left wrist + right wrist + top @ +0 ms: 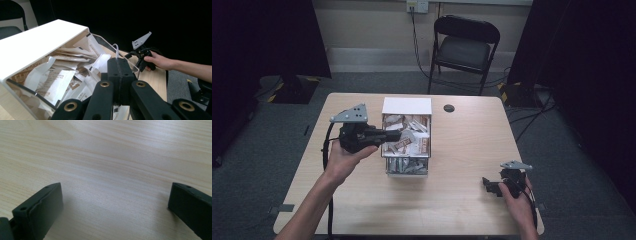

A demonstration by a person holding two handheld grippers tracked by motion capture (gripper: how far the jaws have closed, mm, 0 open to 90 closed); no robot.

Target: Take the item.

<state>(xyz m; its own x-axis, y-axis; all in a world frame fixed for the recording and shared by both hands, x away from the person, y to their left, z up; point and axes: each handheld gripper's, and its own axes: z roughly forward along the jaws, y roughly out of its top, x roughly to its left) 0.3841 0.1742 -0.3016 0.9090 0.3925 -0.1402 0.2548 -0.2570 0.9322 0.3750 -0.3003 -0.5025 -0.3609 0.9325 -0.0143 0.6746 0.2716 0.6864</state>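
Note:
A white box (406, 105) stands mid-table with its clear drawer (387, 167) pulled out toward me, full of several paper packets (416, 136). My left gripper (398, 135) reaches in from the left over the drawer with its jaws pressed together; in the left gripper view the fingertips (118, 60) hover above the packets (62, 80) near the drawer's clear rim (116, 48), and I see nothing between them. My right gripper (488, 184) rests at the table's front right, also seen from the left gripper view (140, 53). Its jaws (115, 197) stand wide apart over bare wood.
A small black disc (449, 108) lies on the table (462, 210) right of the box. A black folding chair (466, 47) stands behind the table, with cables on the floor near it. Dark curtains hang at both sides.

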